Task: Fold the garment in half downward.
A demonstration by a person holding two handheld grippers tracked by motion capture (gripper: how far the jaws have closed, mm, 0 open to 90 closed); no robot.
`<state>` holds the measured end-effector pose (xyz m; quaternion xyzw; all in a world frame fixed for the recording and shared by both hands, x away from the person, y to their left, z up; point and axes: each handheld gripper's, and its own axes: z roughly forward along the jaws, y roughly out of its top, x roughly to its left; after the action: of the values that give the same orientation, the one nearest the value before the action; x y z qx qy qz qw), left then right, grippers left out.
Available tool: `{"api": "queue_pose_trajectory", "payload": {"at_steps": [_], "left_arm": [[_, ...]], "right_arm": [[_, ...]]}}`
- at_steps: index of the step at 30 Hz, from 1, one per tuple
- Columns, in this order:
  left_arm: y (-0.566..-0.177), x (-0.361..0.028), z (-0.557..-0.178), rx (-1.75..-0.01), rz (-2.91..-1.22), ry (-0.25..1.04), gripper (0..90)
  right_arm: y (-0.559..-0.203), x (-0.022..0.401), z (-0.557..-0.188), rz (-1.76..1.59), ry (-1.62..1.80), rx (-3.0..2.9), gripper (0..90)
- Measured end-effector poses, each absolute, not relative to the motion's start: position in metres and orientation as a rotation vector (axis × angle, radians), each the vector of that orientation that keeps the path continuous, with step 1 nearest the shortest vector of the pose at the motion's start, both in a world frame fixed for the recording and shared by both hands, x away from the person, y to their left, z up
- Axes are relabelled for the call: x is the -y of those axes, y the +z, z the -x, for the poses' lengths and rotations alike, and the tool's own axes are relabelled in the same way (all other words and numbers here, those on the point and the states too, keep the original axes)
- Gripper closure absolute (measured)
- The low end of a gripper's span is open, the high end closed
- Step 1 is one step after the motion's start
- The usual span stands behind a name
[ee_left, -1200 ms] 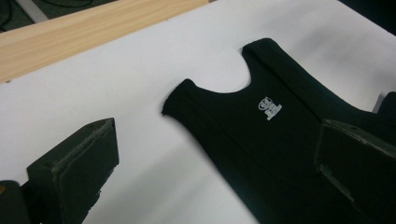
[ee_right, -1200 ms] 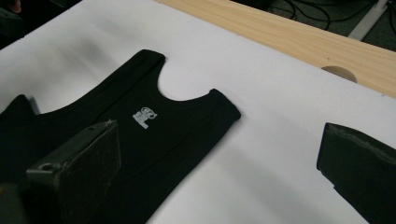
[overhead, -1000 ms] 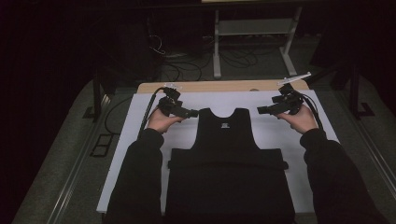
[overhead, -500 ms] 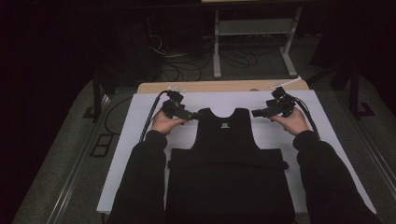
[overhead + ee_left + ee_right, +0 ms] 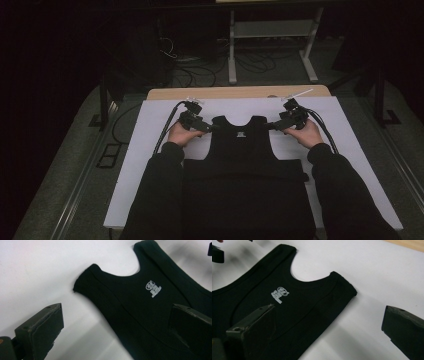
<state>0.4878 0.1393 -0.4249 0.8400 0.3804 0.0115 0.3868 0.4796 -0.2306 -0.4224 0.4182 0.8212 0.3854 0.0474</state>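
Note:
A black sleeveless top (image 5: 242, 165) lies flat on the white sheet (image 5: 145, 165), neckline away from me, with a small white print (image 5: 241, 134) below the neck. My left gripper (image 5: 209, 128) points at its left shoulder strap, and my right gripper (image 5: 272, 126) points at the right strap. In the left gripper view the gripper (image 5: 116, 310) is open just above the top (image 5: 140, 302), one jaw over the sheet and one over the cloth. The right gripper view shows the same: the gripper (image 5: 329, 310) is open astride the strap edge of the top (image 5: 307, 297). Nothing is held.
The sheet covers a wooden table whose far edge (image 5: 225, 93) shows. Beyond it on the dark floor are cables (image 5: 200, 70) and a white metal stand (image 5: 270, 35). Black-sleeved forearms (image 5: 160, 185) cover the top's sides.
Both hands have moved inward toward the shoulder straps, the right one farther. The top has not moved and both grippers stay open.

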Motion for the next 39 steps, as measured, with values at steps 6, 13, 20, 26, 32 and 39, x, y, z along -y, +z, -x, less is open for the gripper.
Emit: {"api": "queue_pose_trajectory", "payload": {"at_steps": [6, 13, 20, 26, 32, 39], "left_arm": [[-0.431, -0.136, -0.488, -0.985, -2.150, 0.019, 0.0], [-0.440, -0.128, -0.487, -0.988, -2.164, 0.009, 0.0], [-0.442, -0.122, -0.485, -0.979, -2.173, 0.028, 6.5], [-0.444, -0.122, -0.485, -0.992, -2.165, 0.024, 13.1], [-0.444, -0.121, -0.485, -0.984, -2.158, 0.011, 15.1], [-0.444, -0.118, -0.483, -0.989, -2.158, 0.023, 26.1]], "right_arm": [[-0.428, 0.226, -0.481, -1.287, 1.151, -2.501, 2.7], [-0.433, 0.221, -0.481, -1.298, 1.110, -2.514, 11.8], [-0.436, 0.215, -0.480, -1.313, 1.064, -2.510, 15.8], [-0.442, 0.211, -0.480, -1.332, 1.033, -2.507, 21.5], [-0.446, 0.205, -0.480, -1.333, 1.043, -2.502, 31.4], [-0.446, 0.200, -0.478, -1.307, 1.041, -2.503, 41.2]]}}
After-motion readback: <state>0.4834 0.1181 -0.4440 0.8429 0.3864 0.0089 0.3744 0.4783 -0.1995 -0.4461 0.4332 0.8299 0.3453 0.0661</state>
